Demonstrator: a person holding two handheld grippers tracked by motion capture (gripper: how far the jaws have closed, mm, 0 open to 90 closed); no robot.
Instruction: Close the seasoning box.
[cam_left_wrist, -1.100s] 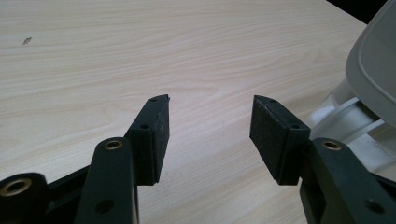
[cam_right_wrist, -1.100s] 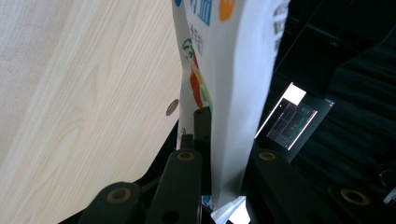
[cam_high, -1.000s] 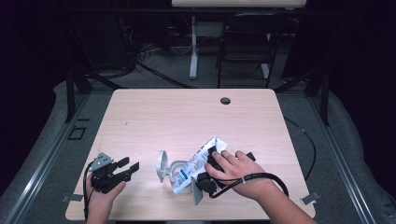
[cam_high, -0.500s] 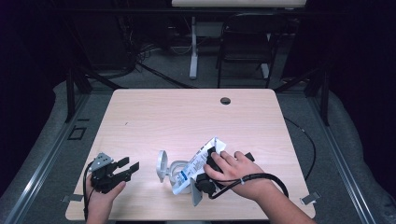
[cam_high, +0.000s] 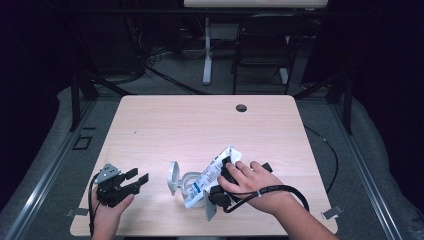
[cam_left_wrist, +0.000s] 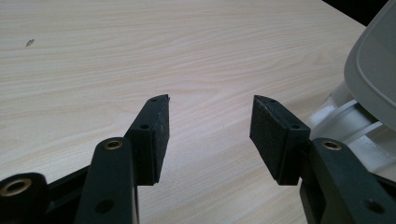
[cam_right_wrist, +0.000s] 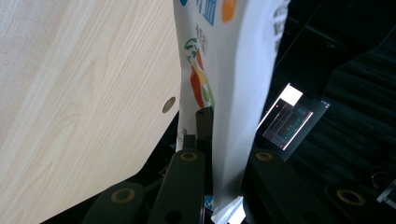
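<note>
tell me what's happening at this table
A person works at a light wooden table with a claw in each hand. The right claw is shut on a white printed pouch, tilted over a clear plastic container with an open lid. The left claw rests open on the table, holding nothing.

On the near part of the wooden table (cam_high: 165, 125), the person's right hand (cam_high: 250, 180) holds the right gripper (cam_high: 223, 177), which is closed on a white printed pouch (cam_high: 210, 174). The pouch is tilted, its far end raised to the right. Just to its left stands a white plastic container (cam_high: 181, 182) with its lid open. Well apart, at the near left corner, the left gripper (cam_high: 136, 181) rests with jaws apart, holding nothing. A small dark hole (cam_high: 241, 107) is at the far side.
</note>
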